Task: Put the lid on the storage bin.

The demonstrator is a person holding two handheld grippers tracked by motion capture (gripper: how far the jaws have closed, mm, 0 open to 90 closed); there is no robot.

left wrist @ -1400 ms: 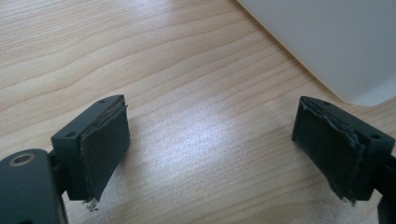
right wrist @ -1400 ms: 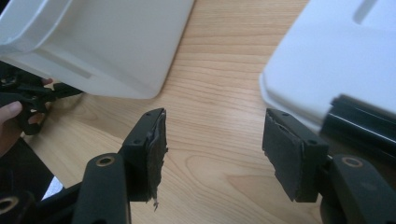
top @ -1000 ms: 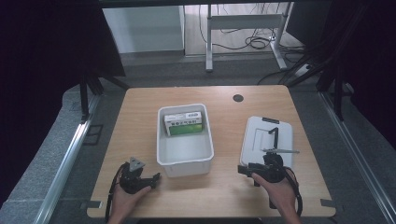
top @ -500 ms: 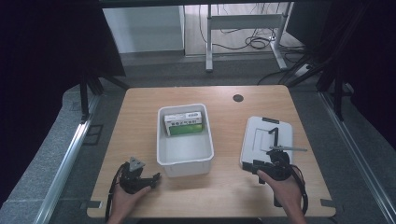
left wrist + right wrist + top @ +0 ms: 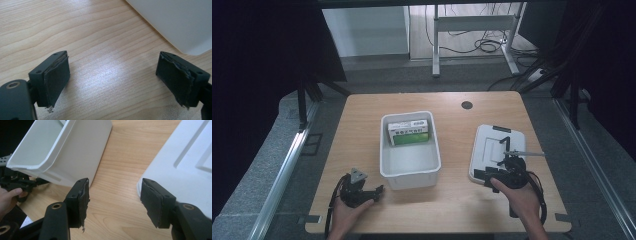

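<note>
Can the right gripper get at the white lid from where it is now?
Probably yes. The right gripper is open beside the near corner of the white lid, which lies flat on the table. One of its fingers is already at the lid's edge, with nothing between them.

Right tongs (image 5: 488, 175) rest at the white lid's (image 5: 492, 142) near edge.
</note>
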